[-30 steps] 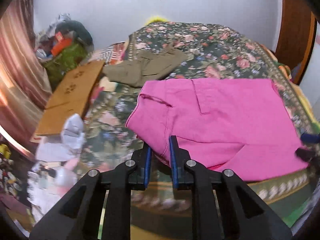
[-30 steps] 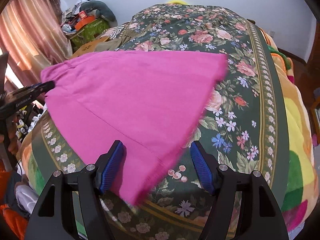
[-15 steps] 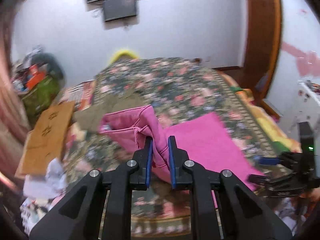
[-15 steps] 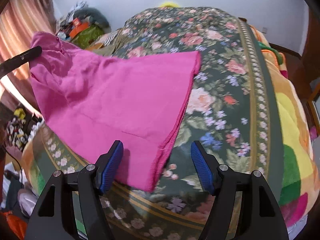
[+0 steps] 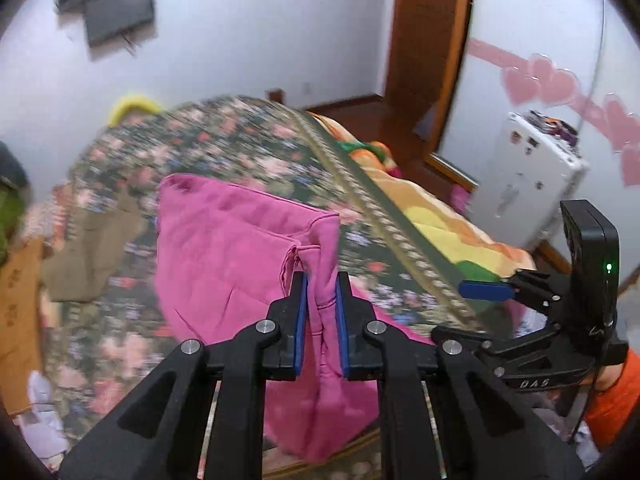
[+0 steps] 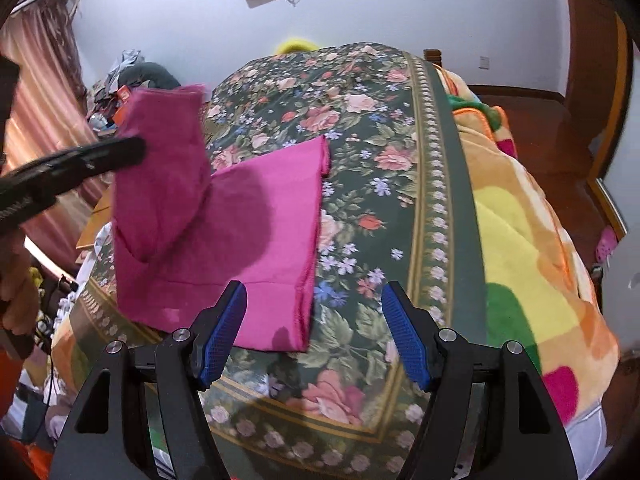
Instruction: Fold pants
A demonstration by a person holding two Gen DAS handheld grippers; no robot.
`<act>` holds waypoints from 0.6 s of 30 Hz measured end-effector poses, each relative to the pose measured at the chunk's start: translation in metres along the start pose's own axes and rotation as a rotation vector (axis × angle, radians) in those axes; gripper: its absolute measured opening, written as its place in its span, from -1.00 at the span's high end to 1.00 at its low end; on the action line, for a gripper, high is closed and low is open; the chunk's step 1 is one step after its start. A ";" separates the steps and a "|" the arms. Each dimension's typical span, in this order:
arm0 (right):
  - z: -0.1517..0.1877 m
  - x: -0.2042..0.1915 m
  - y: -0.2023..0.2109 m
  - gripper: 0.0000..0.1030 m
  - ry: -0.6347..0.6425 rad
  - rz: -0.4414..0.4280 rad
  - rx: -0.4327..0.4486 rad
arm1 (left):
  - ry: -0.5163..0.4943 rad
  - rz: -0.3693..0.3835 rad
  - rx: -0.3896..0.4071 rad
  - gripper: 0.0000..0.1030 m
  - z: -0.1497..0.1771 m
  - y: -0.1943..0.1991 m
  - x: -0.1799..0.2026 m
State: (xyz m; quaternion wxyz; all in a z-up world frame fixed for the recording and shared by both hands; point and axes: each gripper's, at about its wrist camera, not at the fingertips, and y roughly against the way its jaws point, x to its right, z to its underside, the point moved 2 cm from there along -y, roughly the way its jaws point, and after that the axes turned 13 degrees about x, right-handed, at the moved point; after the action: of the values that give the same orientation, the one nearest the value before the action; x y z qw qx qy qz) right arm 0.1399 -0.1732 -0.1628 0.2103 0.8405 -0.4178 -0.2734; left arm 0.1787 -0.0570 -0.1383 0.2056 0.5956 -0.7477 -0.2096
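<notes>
Pink pants lie on a dark floral bedspread. My left gripper is shut on the waist end of the pants and holds it raised above the bed, so the cloth hangs folded over itself. In the right wrist view the lifted part hangs from the left gripper at the left. My right gripper is open and empty, just above the near leg end of the pants. It also shows in the left wrist view at the right.
An olive garment and a cardboard sheet lie at the bed's left side. A striped fleece blanket covers the right side. A clothes pile and a curtain are at the left, and a white appliance at the right.
My left gripper has lifted the waist end and carried it up and to the right over the legs. My right gripper stays open near the leg end.
</notes>
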 end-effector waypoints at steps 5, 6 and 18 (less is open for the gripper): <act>0.005 0.008 0.002 -0.29 -0.005 0.018 -0.013 | 0.093 0.117 -0.135 0.76 0.017 -0.041 0.004; 0.005 0.009 0.002 -0.29 -0.010 0.018 -0.014 | 0.115 0.144 -0.168 0.76 0.024 -0.049 0.005; 0.010 0.004 0.007 -0.29 -0.018 -0.002 -0.015 | 0.099 0.186 -0.228 0.45 0.035 -0.048 0.014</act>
State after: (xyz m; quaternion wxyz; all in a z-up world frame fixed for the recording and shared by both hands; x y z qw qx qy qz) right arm 0.1322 -0.1817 -0.1675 0.2128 0.8369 -0.4166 -0.2843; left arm 0.1954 -0.0778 -0.1935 0.3270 0.5061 -0.7599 -0.2438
